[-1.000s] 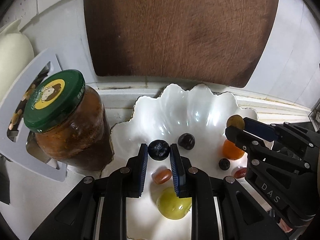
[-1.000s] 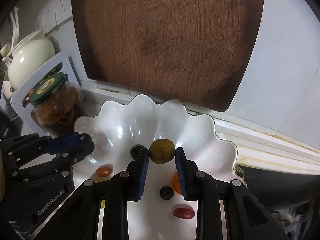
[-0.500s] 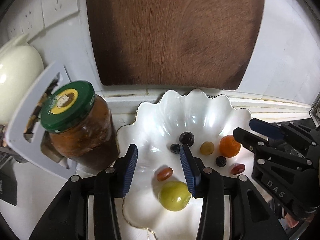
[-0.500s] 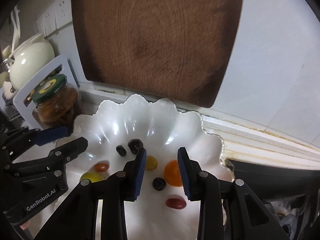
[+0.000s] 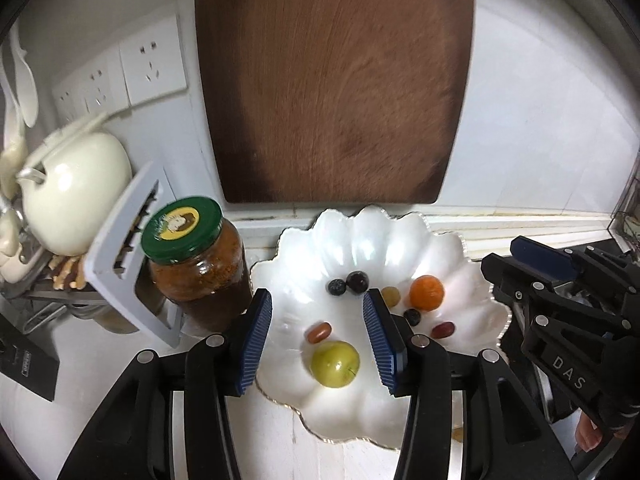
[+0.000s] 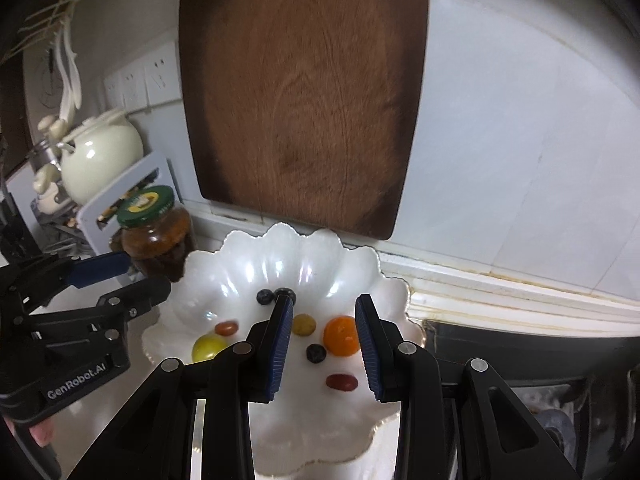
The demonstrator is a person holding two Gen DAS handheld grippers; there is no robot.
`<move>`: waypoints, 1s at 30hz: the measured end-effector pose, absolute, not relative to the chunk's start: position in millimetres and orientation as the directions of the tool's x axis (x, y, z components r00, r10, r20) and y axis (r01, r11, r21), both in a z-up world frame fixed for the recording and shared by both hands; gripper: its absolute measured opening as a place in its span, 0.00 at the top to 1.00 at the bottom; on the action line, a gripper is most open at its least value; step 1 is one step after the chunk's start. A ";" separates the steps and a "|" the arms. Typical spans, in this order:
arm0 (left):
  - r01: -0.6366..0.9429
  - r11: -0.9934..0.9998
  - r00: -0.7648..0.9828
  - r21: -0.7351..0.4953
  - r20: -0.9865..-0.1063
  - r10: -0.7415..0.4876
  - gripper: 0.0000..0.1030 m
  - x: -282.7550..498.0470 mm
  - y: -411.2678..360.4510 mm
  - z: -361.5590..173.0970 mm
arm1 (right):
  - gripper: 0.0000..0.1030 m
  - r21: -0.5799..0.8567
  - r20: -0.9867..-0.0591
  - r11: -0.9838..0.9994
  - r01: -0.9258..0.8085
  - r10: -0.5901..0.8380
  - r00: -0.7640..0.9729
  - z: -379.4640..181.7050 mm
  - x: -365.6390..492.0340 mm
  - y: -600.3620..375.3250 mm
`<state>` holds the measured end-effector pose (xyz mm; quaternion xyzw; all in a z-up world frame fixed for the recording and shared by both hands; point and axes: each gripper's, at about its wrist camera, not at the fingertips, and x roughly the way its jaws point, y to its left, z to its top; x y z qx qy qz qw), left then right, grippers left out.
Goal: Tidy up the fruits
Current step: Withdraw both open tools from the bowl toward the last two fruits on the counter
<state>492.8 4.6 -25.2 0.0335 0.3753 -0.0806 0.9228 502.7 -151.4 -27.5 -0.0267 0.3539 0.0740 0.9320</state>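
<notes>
Fruits [image 5: 335, 364] lie in the scalloped dish [image 5: 472, 312]; left claw [image 5: 318, 338] and right claw [image 6: 322, 338] hover empty, jaws parted. Next, probably, comes fetching any remaining fruit.

Home kitchen: cutting board [image 5: 336, 80] against tiled wall, teapot [image 5: 76, 196], sauce jar [image 5: 196, 264].

Two downward wrist views, shared scalloped bowl [image 5: 472, 264]

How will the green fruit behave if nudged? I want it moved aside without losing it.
The green fruit looks round and smooth, so it would probably roll. The white dish looks glossy, likely offering little friction, though its raised scalloped rim may stop the fruit.
</notes>
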 end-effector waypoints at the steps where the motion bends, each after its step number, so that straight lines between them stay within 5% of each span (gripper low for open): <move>1: 0.181 0.983 0.715 0.003 -0.687 -0.130 0.54 486.2 4.1 -20.9 | 0.67 0.006 -0.657 0.988 -0.157 0.122 0.744 -24.2 497.0 -153.5; 30: 0.338 0.940 0.780 0.047 -0.573 -0.252 0.51 361.5 -23.7 14.4 | 0.67 0.031 -0.538 0.991 -0.134 0.129 0.833 8.4 368.8 -197.1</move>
